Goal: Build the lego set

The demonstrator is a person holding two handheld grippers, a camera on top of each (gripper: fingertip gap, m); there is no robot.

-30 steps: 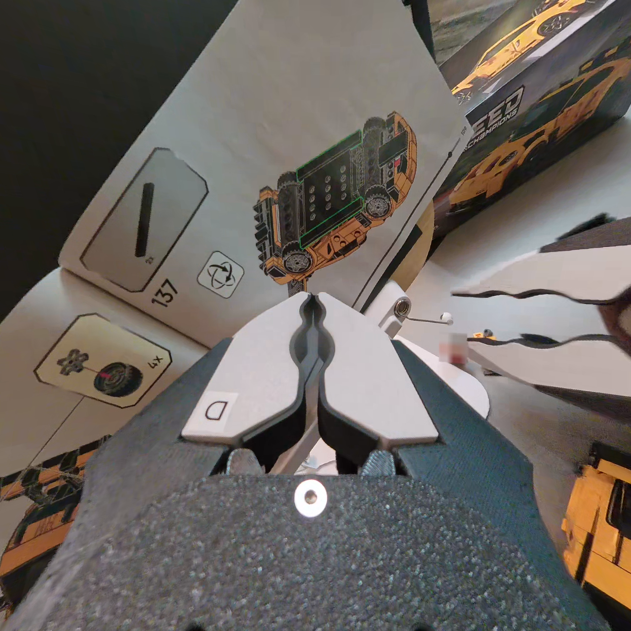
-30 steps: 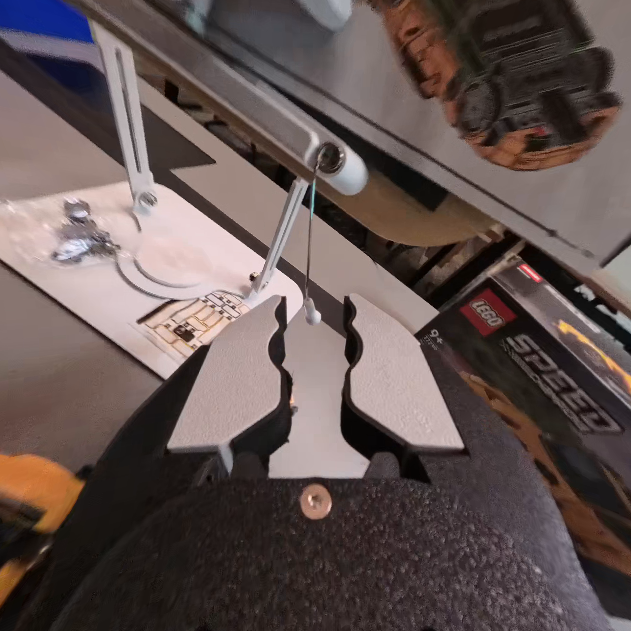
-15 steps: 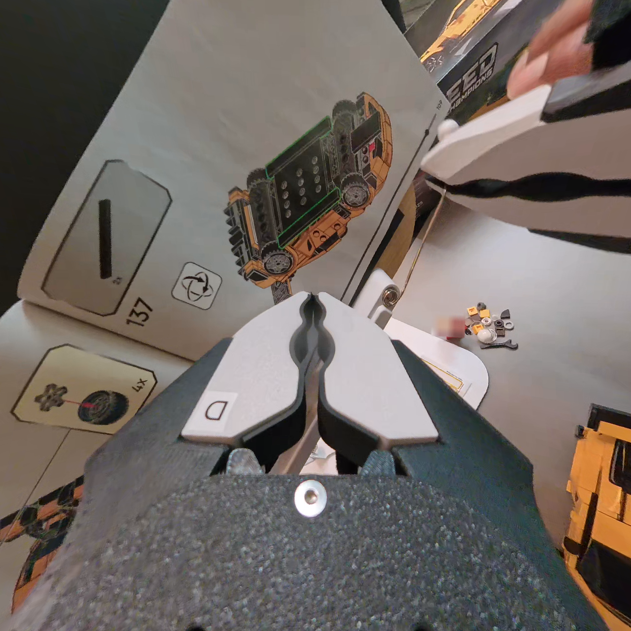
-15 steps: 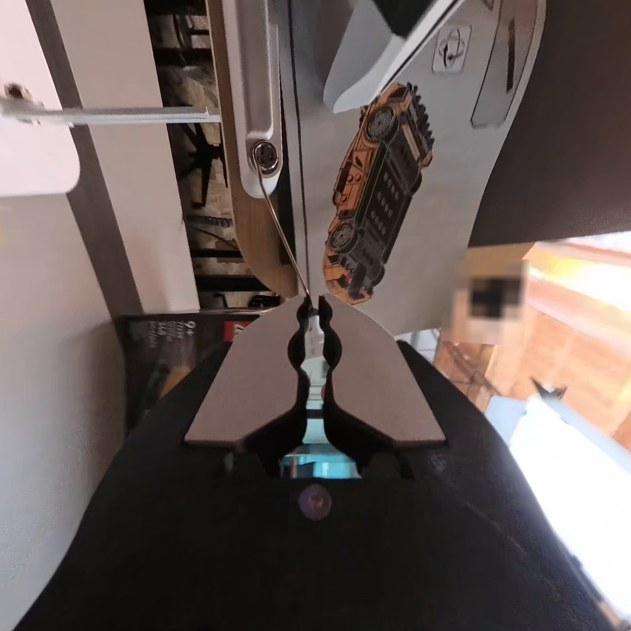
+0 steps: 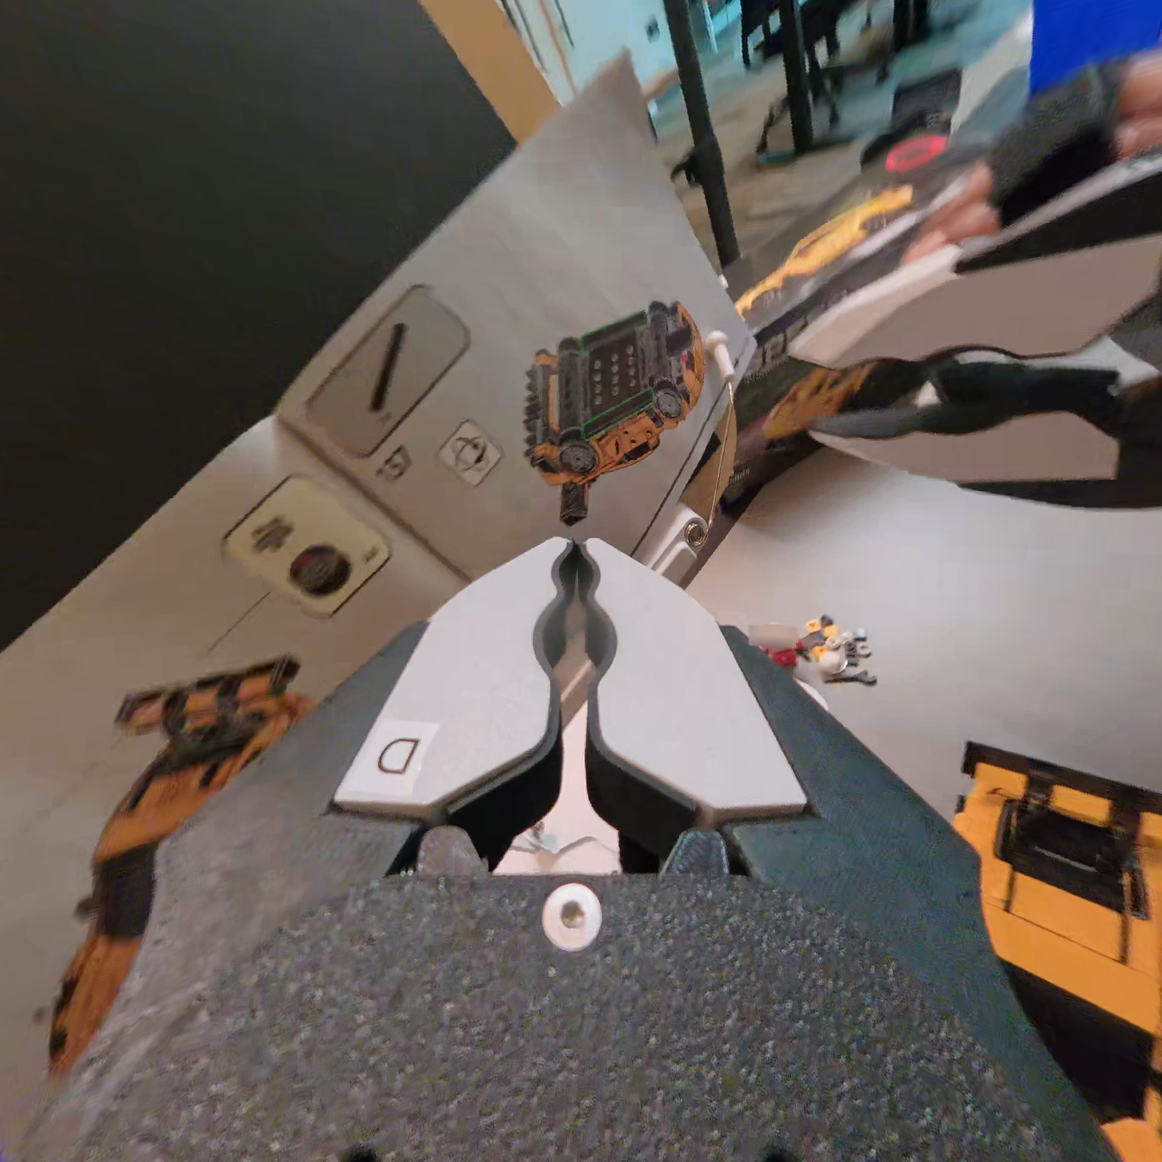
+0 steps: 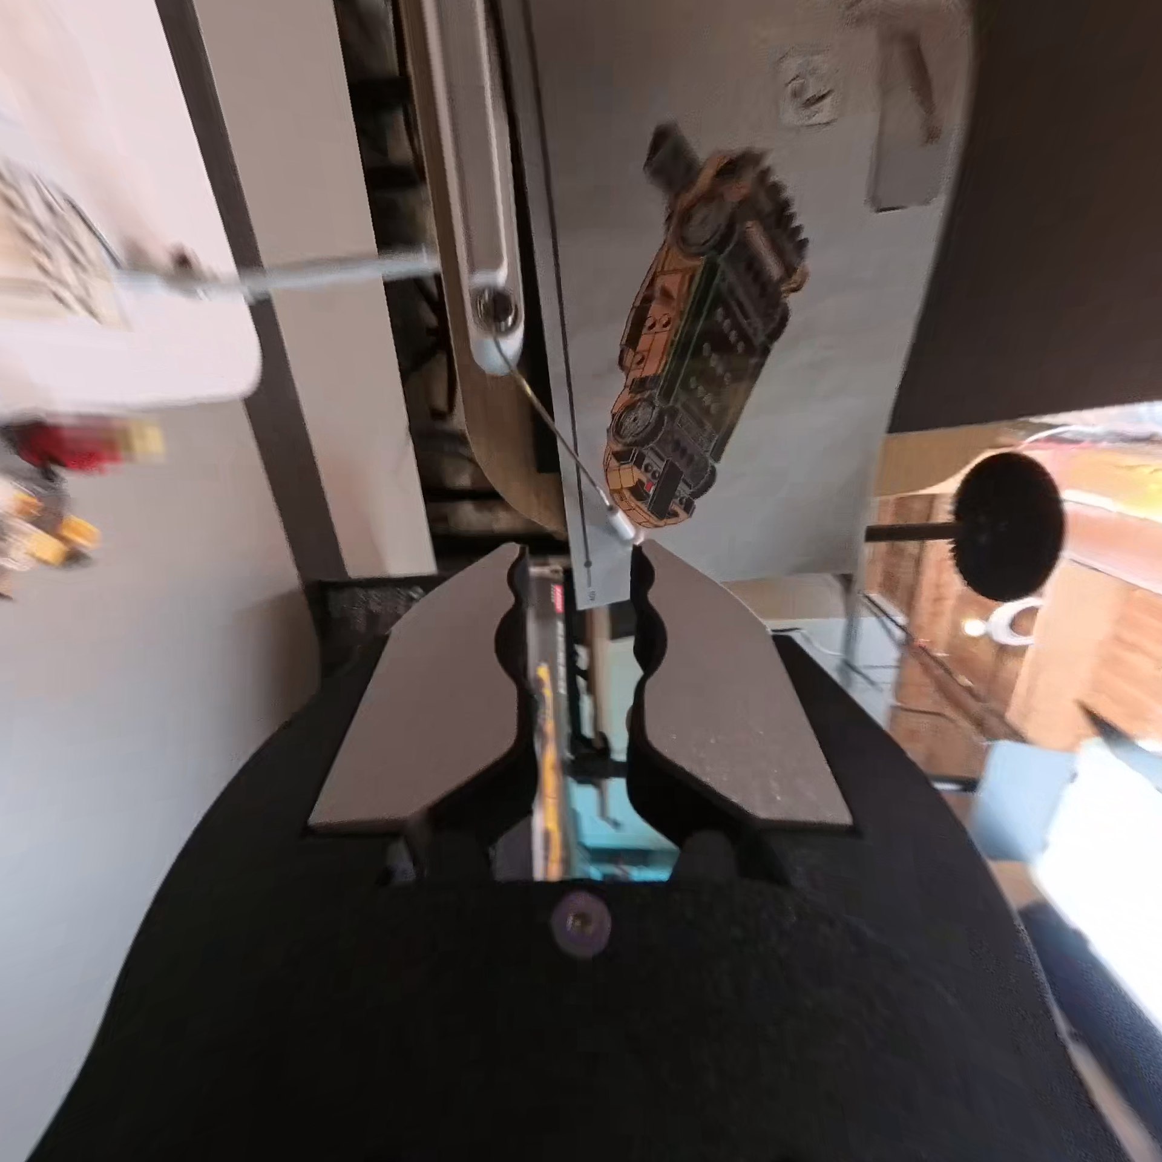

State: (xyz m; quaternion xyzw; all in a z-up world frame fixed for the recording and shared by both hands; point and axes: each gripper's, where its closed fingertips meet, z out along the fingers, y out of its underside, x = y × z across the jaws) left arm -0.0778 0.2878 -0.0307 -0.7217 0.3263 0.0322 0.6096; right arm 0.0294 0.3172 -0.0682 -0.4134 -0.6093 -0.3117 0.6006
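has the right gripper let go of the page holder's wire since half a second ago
Yes. The right gripper has opened, and the wire's white tip now lies against the instruction page just beyond its fingertips.

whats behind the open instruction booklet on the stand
Past the instruction booklet right edge, the white stand arm and the lego box show. The box's left part is hidden by the page; the rest of the stand cannot be seen.

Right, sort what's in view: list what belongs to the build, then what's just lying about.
Belongs to the build:
- open paper instruction booklet
- part-built yellow-and-black brick car
- small heap of loose mixed-colour bricks
- dark printed set box

Lying about:
- white metal book stand with wire page holder
- black round-headed floor stand
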